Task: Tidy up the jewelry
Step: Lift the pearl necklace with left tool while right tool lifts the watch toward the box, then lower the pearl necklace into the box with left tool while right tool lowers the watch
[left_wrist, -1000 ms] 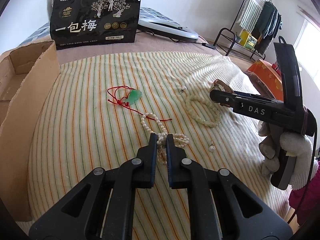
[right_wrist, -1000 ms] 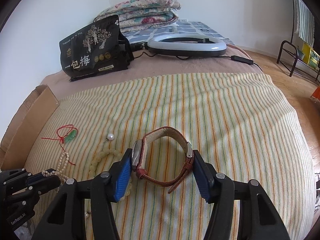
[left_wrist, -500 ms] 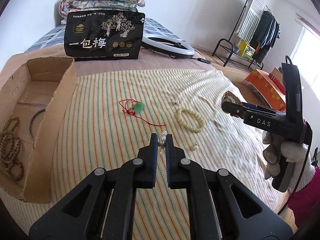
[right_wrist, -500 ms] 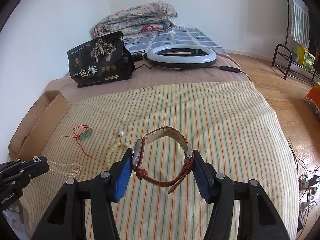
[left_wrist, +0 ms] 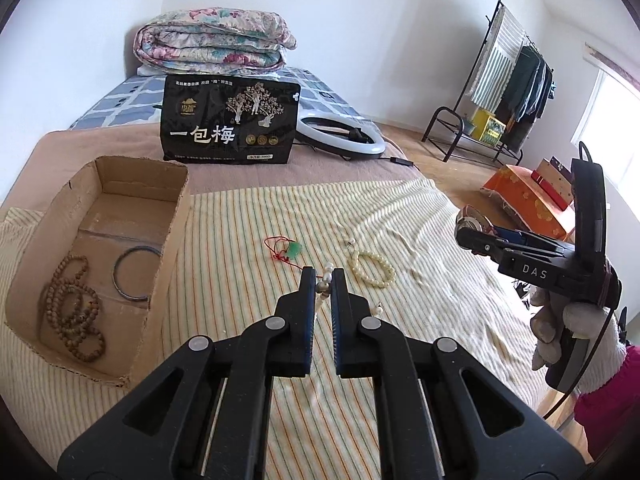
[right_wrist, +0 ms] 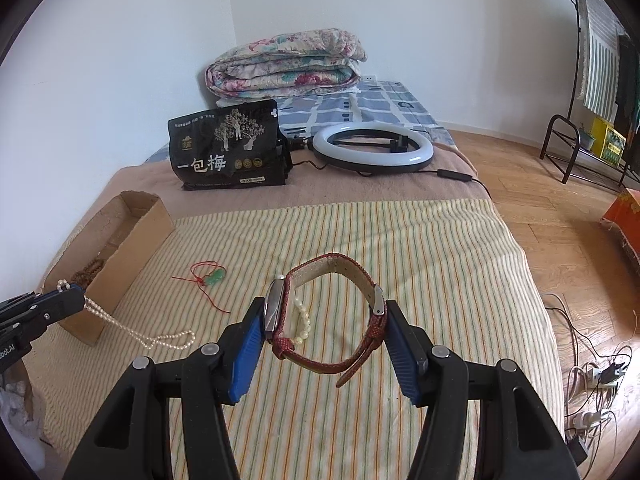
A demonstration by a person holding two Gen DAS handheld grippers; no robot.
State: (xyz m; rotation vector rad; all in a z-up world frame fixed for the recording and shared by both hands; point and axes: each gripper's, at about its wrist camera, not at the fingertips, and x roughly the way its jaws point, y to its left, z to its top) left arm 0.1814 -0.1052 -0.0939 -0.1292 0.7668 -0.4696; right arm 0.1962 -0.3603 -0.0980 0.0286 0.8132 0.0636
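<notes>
Both hands have lifted clear of the striped cloth [left_wrist: 224,248] since a second ago. Left gripper [left_wrist: 322,280] is pinching the pearl necklace [right_wrist: 132,330], now dangling with its tail still on the cloth; right gripper [right_wrist: 326,322] is clamping the red-strap watch [right_wrist: 332,312] across its loop. Both pieces are likely heading for the cardboard box [left_wrist: 164,248]; jade pendant [left_wrist: 294,250] and cream bracelet [left_wrist: 372,268] are left lying

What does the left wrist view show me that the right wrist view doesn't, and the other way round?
Left wrist only: the cardboard box interior with brown bead strands and a dark bangle, plus a loose pearl.
Right wrist only: the red-strapped watch clamped whole in the right gripper, and the pearl necklace trailing from the left gripper.
Both: the green pendant and the cream bracelet.
</notes>
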